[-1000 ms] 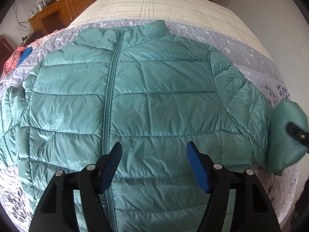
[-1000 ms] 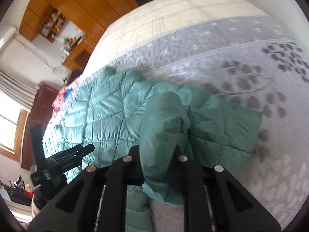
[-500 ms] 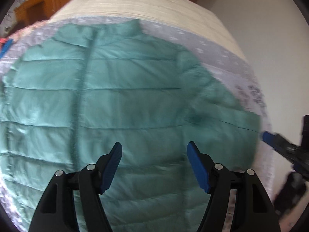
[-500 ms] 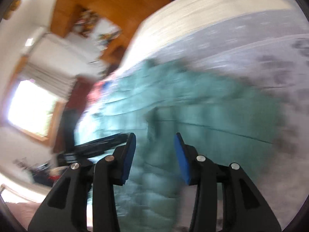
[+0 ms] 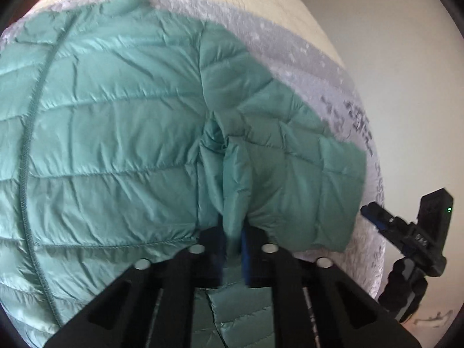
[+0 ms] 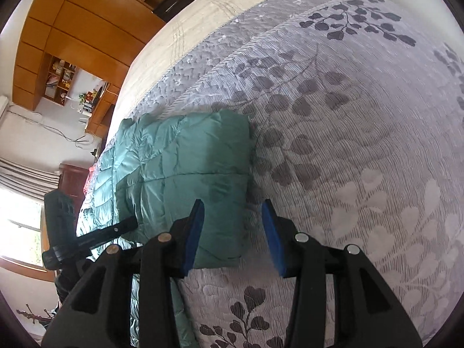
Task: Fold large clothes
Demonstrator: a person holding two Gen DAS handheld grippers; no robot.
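A teal quilted puffer jacket [image 5: 116, 133] lies spread front-up on the bed, zipper at the left. Its right sleeve [image 5: 304, 174] is folded back on itself at the jacket's right side. My left gripper [image 5: 233, 249] is shut on a bunched fold of the jacket where sleeve meets body. In the right wrist view the folded sleeve [image 6: 188, 159] lies flat and my right gripper [image 6: 232, 232] hovers open and empty over its near right corner. The right gripper also shows in the left wrist view [image 5: 406, 229], off the bed's right edge.
The bed has a grey leaf-patterned cover [image 6: 348, 145] and a cream quilt [image 6: 203, 11] at the far end. Wooden cabinets [image 6: 72, 29] and a cluttered desk stand beyond the bed. A white wall [image 5: 391, 58] runs along the right side. A window [image 6: 20, 232] is at the left.
My right gripper let go of the sleeve and opened, leaving it folded flat. My left gripper moved right and shut on the jacket at the sleeve seam.
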